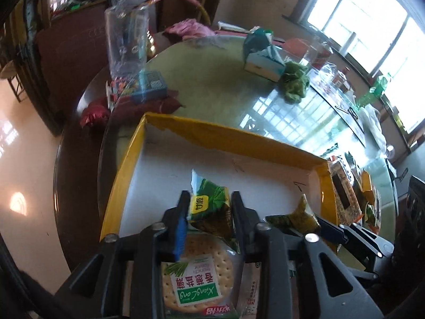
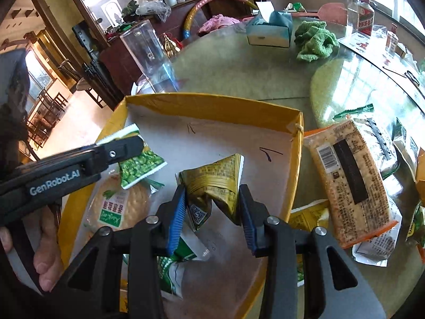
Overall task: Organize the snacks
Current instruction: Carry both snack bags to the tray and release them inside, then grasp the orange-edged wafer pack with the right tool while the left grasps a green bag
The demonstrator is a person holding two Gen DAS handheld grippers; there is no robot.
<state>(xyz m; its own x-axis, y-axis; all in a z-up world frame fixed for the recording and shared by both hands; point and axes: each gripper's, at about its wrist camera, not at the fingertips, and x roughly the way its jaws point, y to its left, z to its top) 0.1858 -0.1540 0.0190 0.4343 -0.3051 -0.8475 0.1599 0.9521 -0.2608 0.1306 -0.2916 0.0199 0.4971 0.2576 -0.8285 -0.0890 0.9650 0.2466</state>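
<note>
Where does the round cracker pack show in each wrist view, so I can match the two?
Left wrist: the cracker pack lies bottom centre, in the yellow box, under the left gripper.
Right wrist: the cracker pack sits lower left, just below the left gripper.
Shared landmark: the green cloth on the table.
</note>
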